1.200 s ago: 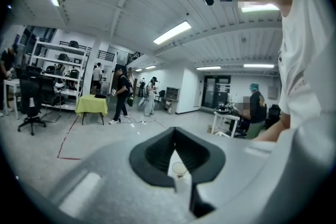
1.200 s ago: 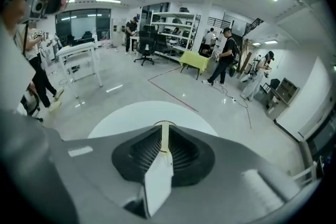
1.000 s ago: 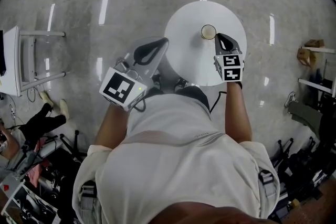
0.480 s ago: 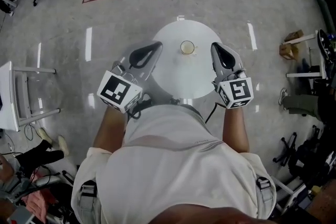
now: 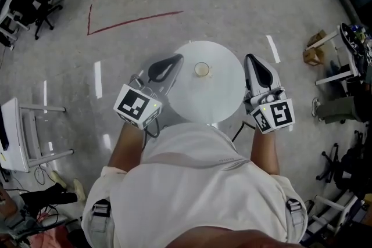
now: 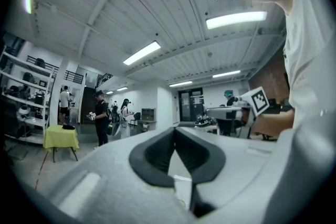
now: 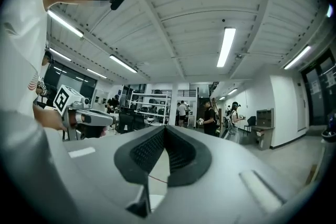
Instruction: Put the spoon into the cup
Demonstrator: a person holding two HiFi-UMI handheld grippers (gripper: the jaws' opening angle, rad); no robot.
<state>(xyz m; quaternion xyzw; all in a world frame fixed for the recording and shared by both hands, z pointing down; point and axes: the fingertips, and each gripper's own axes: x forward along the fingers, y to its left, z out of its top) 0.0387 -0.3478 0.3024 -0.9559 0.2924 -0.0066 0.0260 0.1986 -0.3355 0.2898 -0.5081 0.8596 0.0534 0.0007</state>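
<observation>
A small cup [image 5: 201, 69] stands on the round white table [image 5: 218, 96], towards its far side. No spoon shows apart from the cup, and I cannot tell whether one lies inside. My left gripper [image 5: 178, 59] hovers at the table's left edge, left of the cup, its jaws shut and holding nothing. My right gripper [image 5: 249, 58] is off the table's right edge, also shut and holding nothing. Both gripper views look level across the room past the left gripper's [image 6: 175, 129] and right gripper's [image 7: 164, 128] closed tips; neither shows the cup.
Red tape lines [image 5: 133, 20] mark the grey floor beyond the table. A white stand [image 5: 17, 130] is at the left, a cardboard box [image 5: 315, 48] and racks at the right. Several people [image 6: 101, 118] stand far off by a yellow-covered table [image 6: 59, 139].
Both grippers have pulled back from the cup. The right one, right beside it a second ago, is now past the table's right edge. The head view has risen and the table looks smaller.
</observation>
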